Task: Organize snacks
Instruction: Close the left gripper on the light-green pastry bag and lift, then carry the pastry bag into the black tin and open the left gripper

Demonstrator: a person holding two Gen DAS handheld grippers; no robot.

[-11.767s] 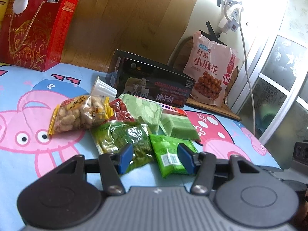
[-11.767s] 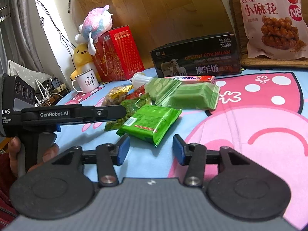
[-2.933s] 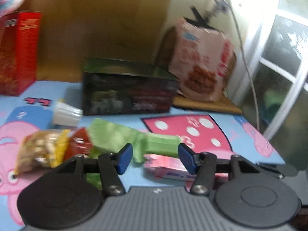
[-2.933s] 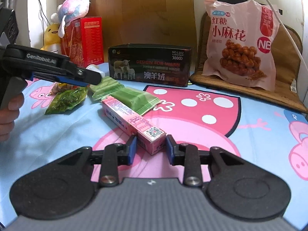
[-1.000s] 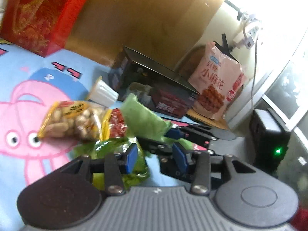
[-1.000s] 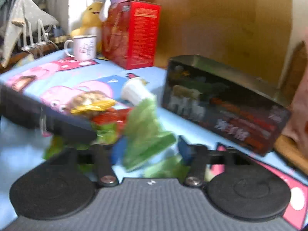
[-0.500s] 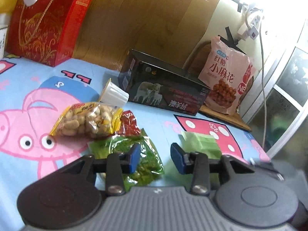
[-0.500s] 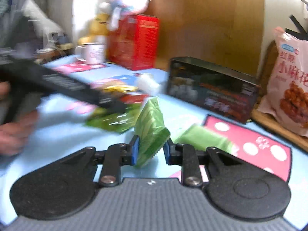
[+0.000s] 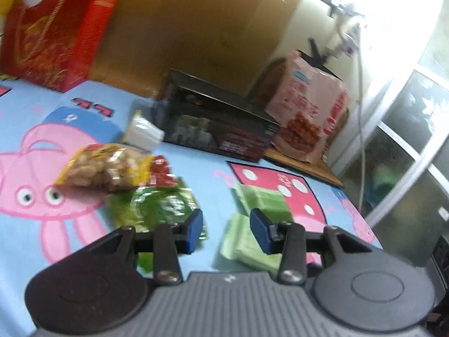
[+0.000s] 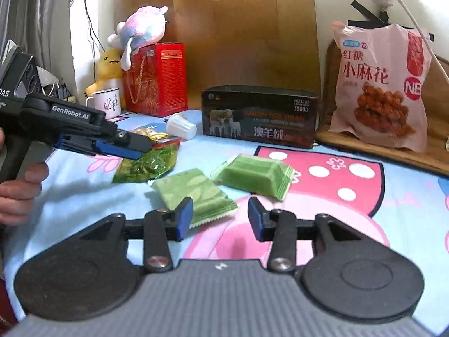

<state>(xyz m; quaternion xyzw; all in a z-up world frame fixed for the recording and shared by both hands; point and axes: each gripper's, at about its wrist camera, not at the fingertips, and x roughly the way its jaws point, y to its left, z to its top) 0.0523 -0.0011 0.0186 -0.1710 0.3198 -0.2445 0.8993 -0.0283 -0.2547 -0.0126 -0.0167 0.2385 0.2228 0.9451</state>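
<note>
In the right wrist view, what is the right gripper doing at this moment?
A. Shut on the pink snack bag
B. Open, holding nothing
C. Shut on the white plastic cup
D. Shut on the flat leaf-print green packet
B: the right gripper stands open with nothing between its pads, and the flat leaf-print green packet lies on the cartoon-pig cloth just beyond it.

Site: home bedroom | Evidence: cartoon-pig bedsheet [image 10: 407, 210], plush toys [image 10: 140, 28], mug [image 10: 105, 104], snack bag [image 10: 381, 90]
</note>
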